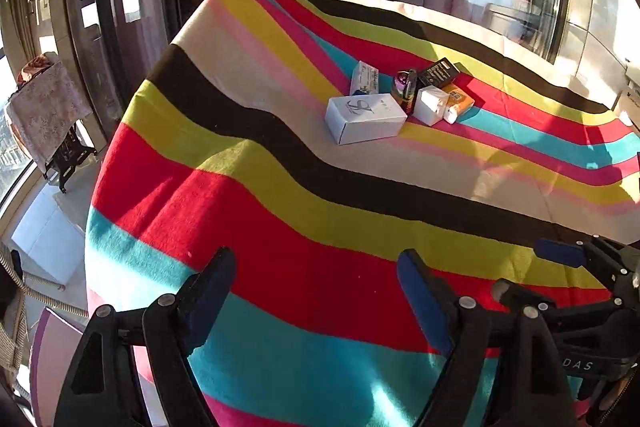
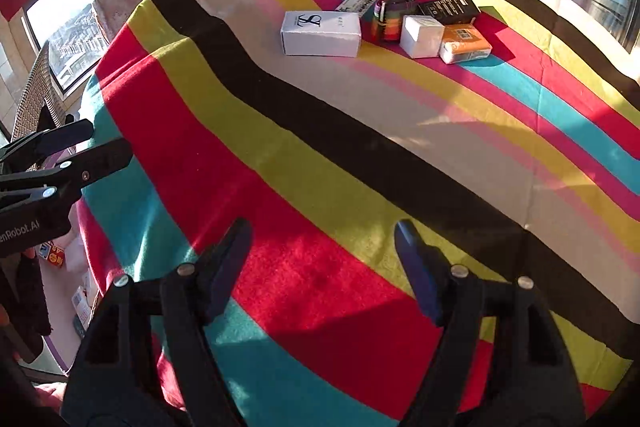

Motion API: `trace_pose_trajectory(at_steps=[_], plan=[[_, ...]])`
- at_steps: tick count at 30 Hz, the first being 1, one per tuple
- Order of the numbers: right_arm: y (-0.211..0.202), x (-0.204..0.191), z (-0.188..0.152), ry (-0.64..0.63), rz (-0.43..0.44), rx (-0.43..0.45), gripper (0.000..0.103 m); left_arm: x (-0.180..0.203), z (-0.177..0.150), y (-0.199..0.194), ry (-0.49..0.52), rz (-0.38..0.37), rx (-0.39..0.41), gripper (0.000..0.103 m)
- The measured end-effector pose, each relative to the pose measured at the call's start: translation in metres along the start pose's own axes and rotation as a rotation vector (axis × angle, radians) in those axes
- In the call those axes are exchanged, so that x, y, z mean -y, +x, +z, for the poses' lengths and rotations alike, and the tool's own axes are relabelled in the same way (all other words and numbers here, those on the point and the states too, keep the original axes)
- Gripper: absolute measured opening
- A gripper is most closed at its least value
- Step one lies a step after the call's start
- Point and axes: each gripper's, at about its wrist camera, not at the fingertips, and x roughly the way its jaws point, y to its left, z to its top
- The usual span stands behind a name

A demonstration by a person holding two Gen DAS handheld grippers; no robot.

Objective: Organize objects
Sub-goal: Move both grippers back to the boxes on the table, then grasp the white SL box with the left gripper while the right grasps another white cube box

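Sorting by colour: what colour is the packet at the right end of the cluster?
Orange with a white end, the orange packet; clearest in the right wrist view.

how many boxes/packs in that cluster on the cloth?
6: big white box on the left, flat white-green box behind it, striped one in the middle, small white cube, black box, orange pack. Others may be hidden.

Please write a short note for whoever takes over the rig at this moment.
Left tool: open, holding nothing, over the near edge of the striped cloth.
Right tool: open, holding nothing, also at the near edge.
Things: all huddled at the far side of the cloth: large white box, green-and-white packet behind it, rainbow-striped item, small white box, black box, orange packet.
Done: nothing grasped; no sorted arrangement visible yet.
Left: reach across, then pick and place each thing in order.
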Motion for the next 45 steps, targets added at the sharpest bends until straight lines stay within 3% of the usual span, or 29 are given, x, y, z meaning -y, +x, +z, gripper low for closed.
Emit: trace_pose_trajectory(at_steps=[3,8,11,13,15,19,22,24,29,31,33,36,42,44,45], plan=[[0.005,0.027,-0.005,0.061,-0.005,-0.004,0.076,0.024,0.052,0.05,0.203,-0.093,-0.038,0.084],[0.007,0.041,-0.014,0.101,0.021,0.016,0.079,0.034,0.105,0.116,0.478,-0.129,-0.149,0.084],[0.009,0.039,-0.012,0.101,0.032,0.023,0.081,0.038,0.115,0.151,0.519,-0.186,-0.27,0.084],[0.011,0.038,-0.008,0.087,0.037,0.018,0.081,0.047,0.117,0.159,0.522,-0.173,-0.267,0.083],[0.012,0.039,-0.003,0.061,0.022,0.022,0.081,0.053,0.116,0.159,0.483,-0.164,-0.25,0.053],[0.016,0.056,0.017,0.034,-0.027,0.041,0.081,0.053,0.102,0.133,0.247,-0.209,-0.215,0.047],[0.033,0.08,0.041,0.073,-0.051,0.037,0.081,0.053,0.076,0.108,0.123,-0.165,-0.189,0.047],[0.049,0.1,0.061,0.15,-0.022,0.013,0.081,0.05,0.058,0.094,0.051,-0.127,-0.169,0.047],[0.068,0.116,0.108,0.37,0.108,0.049,0.081,0.049,0.036,0.086,0.005,-0.059,-0.125,0.048],[0.074,0.11,0.127,0.427,0.142,0.075,0.081,0.047,0.035,0.088,0.011,-0.047,-0.097,0.057],[0.082,0.101,0.144,0.464,0.116,0.09,0.081,0.044,0.039,0.093,-0.011,-0.065,-0.104,0.07],[0.102,0.082,0.162,0.439,0.002,0.067,0.081,0.04,0.041,0.096,-0.038,-0.121,-0.105,0.08],[0.138,0.072,0.182,0.416,-0.038,0.036,0.081,0.035,0.039,0.094,-0.073,-0.162,-0.092,0.082],[0.138,0.069,0.179,0.358,0.004,0.055,0.065,0.037,0.038,0.094,-0.063,-0.158,-0.095,0.083],[0.136,0.07,0.175,0.329,0.023,0.055,0.051,0.038,0.038,0.094,-0.059,-0.157,-0.096,0.084]])
